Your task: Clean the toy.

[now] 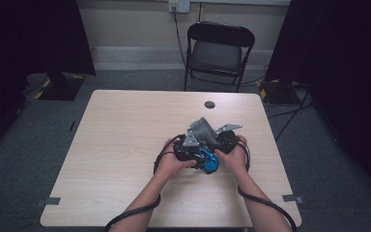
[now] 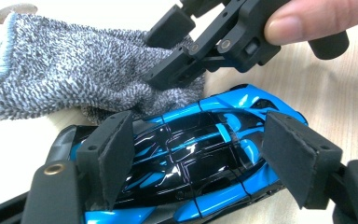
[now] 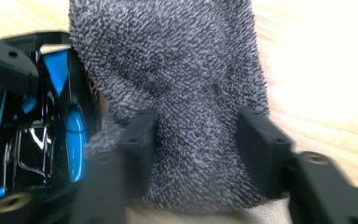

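High view shows both hands meeting right of the table's middle, toward its near edge. Left gripper straddles a blue and black toy car, one pad against its side, the other just clear. Right gripper stands spread around a grey sock touching the car's end.

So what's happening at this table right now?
A person works mid-table with a hand-held gripper in each hand. The left hand-held gripper straddles a blue and black toy car, one pad against its side. The right hand-held gripper has its jaws around a grey knitted sock that lies against the car; whether they pinch it is unclear.
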A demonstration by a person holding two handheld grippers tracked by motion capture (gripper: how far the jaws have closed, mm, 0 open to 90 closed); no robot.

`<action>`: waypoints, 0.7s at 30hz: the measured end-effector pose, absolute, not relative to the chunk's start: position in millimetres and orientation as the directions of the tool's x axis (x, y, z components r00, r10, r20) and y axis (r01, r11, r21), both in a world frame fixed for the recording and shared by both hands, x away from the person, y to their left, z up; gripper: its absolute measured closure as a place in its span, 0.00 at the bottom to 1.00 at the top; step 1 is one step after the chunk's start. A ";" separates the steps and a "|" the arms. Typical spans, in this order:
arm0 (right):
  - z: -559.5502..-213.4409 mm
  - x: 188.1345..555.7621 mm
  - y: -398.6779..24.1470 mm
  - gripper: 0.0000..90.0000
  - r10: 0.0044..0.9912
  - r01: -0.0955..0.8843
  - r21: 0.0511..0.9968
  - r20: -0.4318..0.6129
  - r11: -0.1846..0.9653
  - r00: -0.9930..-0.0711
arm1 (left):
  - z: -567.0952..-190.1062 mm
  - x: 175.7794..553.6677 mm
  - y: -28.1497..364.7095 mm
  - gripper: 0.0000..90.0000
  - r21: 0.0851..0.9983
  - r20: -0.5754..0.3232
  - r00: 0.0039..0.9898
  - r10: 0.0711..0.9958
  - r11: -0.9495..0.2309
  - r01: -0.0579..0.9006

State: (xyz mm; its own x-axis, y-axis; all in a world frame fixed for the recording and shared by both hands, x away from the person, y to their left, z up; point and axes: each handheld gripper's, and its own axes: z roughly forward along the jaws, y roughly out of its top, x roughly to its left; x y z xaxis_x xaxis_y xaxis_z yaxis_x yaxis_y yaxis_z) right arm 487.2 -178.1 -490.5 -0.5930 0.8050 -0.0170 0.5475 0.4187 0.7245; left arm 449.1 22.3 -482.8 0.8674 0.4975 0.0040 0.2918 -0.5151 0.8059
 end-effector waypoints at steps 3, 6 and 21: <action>-486.7 488.2 -177.1 0.85 0.793 0.545 0.710 -0.032 0.447 -0.609 | -481.7 450.5 22.0 0.25 0.799 -0.004 0.863 0.505 -0.517 0.306; -481.5 489.9 -176.5 0.87 0.799 0.555 0.705 -0.027 0.441 -0.601 | -481.4 450.6 21.3 0.23 0.797 -0.007 0.862 0.507 -0.518 0.311; -485.2 490.8 -158.9 0.90 0.698 0.470 0.702 -0.054 0.535 -0.714 | -482.3 450.7 22.1 0.23 0.801 -0.008 0.864 0.504 -0.514 0.307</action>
